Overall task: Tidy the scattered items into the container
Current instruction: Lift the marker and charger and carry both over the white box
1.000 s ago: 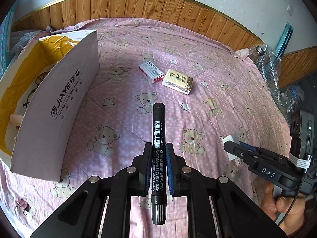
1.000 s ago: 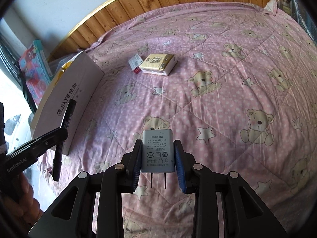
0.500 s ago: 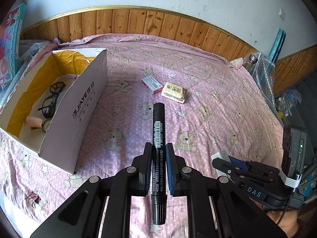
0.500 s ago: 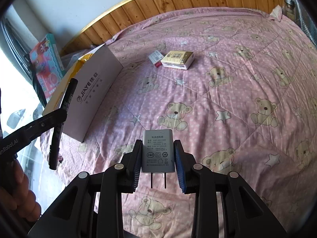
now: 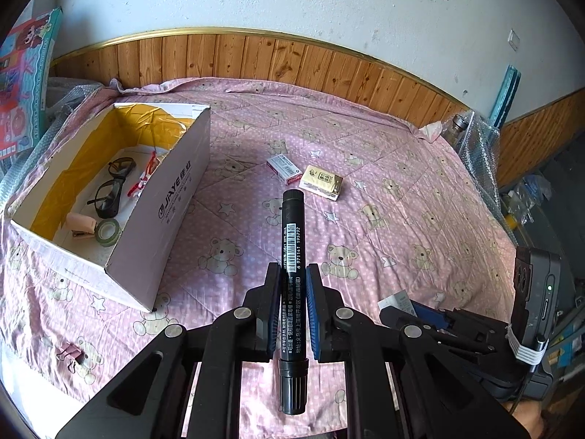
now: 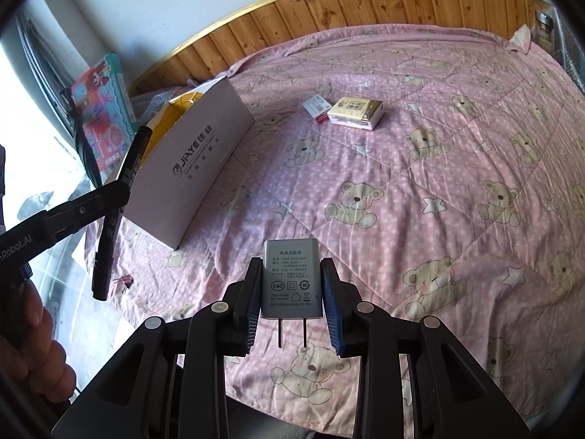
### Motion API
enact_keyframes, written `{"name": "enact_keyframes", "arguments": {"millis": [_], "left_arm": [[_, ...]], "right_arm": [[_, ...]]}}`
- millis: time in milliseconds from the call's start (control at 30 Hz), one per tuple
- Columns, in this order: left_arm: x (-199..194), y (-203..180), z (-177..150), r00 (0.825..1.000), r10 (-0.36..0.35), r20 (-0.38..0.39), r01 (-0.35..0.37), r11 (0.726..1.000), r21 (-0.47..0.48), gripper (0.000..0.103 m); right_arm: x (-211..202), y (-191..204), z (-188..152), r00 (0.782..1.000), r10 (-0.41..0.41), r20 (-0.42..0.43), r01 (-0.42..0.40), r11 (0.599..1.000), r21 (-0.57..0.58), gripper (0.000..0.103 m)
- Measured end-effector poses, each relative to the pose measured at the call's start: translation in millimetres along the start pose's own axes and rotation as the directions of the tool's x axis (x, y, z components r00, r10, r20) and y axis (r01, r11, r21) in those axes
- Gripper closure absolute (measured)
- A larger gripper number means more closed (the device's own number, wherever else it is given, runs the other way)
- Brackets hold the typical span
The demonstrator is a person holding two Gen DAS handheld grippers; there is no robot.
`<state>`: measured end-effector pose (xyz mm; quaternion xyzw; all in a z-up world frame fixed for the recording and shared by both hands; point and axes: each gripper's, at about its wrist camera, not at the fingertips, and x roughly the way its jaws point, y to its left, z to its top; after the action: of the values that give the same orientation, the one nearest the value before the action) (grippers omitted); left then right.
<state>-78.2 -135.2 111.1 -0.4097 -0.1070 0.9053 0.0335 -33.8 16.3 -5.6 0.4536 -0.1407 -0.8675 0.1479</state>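
Pink quilted bedding printed with bears and stars covers the bed on which everything lies. The left gripper has its jaws closed tight on a black marker, held about midway along the barrel, with the cap end toward the camera and the other end pointing out over the bed. The right gripper is clamped on a grey power adapter, with the label side up and the two prongs toward the camera.

Near the bed's left edge stands the cardboard box, white outside and yellow inside, open at the top. Inside it lie black-framed glasses, a roll of tape, a small pinkish stapler-like item and something red and thin that I cannot identify.

Toward the middle of the bed, well apart from the box, a small white-and-red carton and a yellow packet lie just beside each other. A binder clip rests near the bed's front left corner. Wooden panelling runs behind the far edge.
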Motion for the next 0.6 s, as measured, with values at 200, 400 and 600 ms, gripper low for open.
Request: {"name": "enact_keyframes", "arguments": {"millis": [200, 400, 600], "left_arm": [[-10.2, 7.5, -1.8, 1.000, -0.005, 0.019, 0.005, 1.000, -0.016, 0.089], [-18.0, 20.1, -2.2, 0.999, -0.003, 0.034, 0.004, 0.999, -0.041, 0.089], [-22.3, 39.8, -1.9, 0.999, 0.002, 0.046, 0.001, 0.997, -0.077, 0.089]], "right_arm": [[-0.7, 12.6, -0.9, 1.000, 0.003, -0.002, -0.003, 1.000, -0.022, 0.071], [3.0, 26.3, -0.2, 1.000, 0.009, -0.010, -0.010, 0.999, -0.043, 0.071], [10.7, 44.1, 2.2, 1.000, 0.013, -0.027, -0.015, 0.997, -0.076, 0.071]]}}
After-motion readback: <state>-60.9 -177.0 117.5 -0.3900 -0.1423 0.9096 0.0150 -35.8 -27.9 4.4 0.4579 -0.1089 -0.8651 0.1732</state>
